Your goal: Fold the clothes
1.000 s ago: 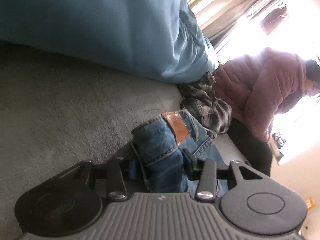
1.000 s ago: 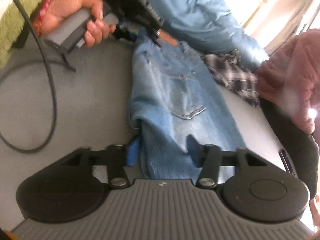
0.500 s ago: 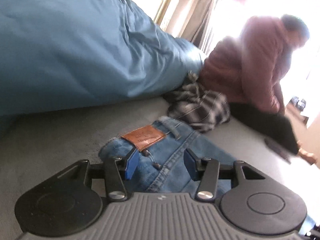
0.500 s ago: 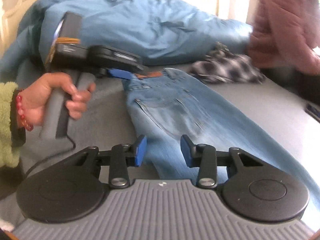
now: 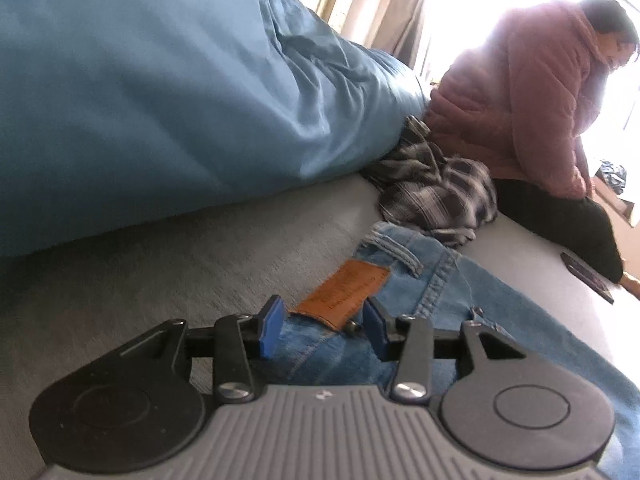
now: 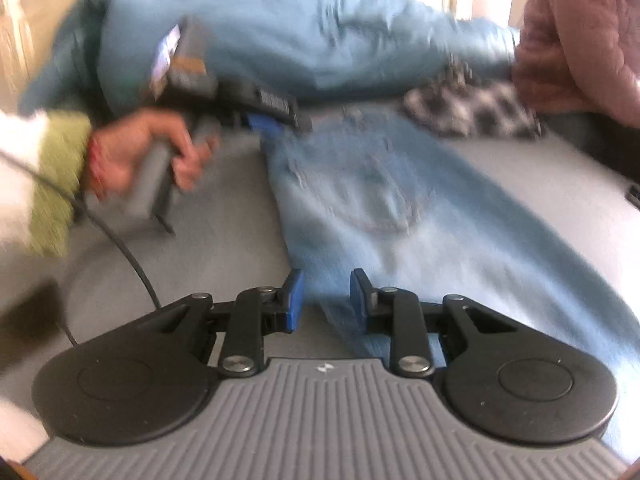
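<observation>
Light blue jeans lie flat on the grey bed, and their brown leather patch faces up at the waistband. My left gripper is open, its blue pads on either side of the waistband corner. In the blurred right wrist view the jeans stretch from the waistband towards the lower right. My right gripper is open with a narrow gap, low over the left edge of the trouser leg. The same view shows a hand holding the left gripper at the waistband.
A big blue duvet fills the bed's far side. A crumpled plaid garment lies just past the waistband. A person in a pink padded jacket sits on the bed's edge beside a dark phone. A black cable curls at left.
My left gripper has let go of the bunched waistband and opened wide; the jeans now lie flat. The gap between my right gripper's fingers has narrowed over the trouser leg.
</observation>
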Demonstrator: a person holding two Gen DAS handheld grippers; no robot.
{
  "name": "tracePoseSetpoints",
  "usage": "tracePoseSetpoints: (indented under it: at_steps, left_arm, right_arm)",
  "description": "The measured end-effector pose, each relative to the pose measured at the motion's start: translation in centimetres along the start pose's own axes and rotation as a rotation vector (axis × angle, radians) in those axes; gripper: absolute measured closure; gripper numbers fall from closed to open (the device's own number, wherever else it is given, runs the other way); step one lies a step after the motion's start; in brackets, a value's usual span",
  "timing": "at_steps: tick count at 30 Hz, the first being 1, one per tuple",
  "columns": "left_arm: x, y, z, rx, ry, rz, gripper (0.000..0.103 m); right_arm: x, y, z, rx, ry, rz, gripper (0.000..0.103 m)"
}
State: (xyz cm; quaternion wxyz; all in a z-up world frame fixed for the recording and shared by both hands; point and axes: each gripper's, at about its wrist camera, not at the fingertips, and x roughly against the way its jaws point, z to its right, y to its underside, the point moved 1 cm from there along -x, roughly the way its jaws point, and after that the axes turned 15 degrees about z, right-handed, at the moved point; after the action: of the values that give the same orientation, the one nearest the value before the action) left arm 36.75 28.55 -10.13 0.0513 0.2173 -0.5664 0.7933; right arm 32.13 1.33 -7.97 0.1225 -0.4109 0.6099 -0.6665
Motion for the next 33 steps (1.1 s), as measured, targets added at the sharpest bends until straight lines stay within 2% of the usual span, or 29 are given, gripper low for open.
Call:
tracePoseSetpoints:
  at_steps: [3,5,8,10,15,17,18,24,27,30,33]
  left_arm:
    - [1.2,-1.0,1.3,-0.026,-0.003,0.001,0.055]
    - [1.9,-1.7,2.2,-0.044,-0.004,0.001,0.051]
    - [3.4,-2.4,4.9,-0.084,0.022,-0.015,0.043]
    - [3.9,-0.8,8.5,-0.112,0.066,-0.065,0.033]
    - [5.3,3.1,17.5,-0.183,0.175,-0.188,0.03]
    - [5.9,4.7,21.0,-0.213,0.215,-0.236,0.024]
    - [6.0,5.8,22.6,-0.235,0.224,-0.254,0.023]
    - [9.9,8.1,26.8,-0.222,0.234,-0.269,0.023]
    - [12.0,8.9,28.6,-0.205,0.236,-0.269,0.018]
    - [14.1,9.8,30.3,-0.188,0.239,-0.27,0.015]
    - [16.3,10.6,32.1,-0.17,0.241,-0.27,0.011]
  right_arm:
    - [0.3,-0.2,0.9,-0.07,0.027,0.031,0.079]
    - [1.2,0.3,2.1,-0.168,0.058,0.013,0.079]
    - [4.8,1.2,5.2,-0.321,0.152,0.012,0.077]
    - [7.6,2.0,8.0,-0.433,0.244,0.005,0.076]
    - [15.3,4.2,15.3,-0.746,0.46,0.006,0.068]
    - [18.9,5.5,17.4,-0.857,0.535,0.025,0.058]
    - [20.8,6.1,18.2,-0.899,0.573,0.029,0.056]
    - [31.4,9.9,19.5,-1.008,0.729,0.031,0.051]
    - [35.8,11.8,19.3,-1.035,0.784,0.028,0.048]
    - [39.4,14.1,19.0,-1.071,0.841,0.024,0.044]
    - [41.2,16.0,18.7,-1.125,0.881,0.013,0.043]
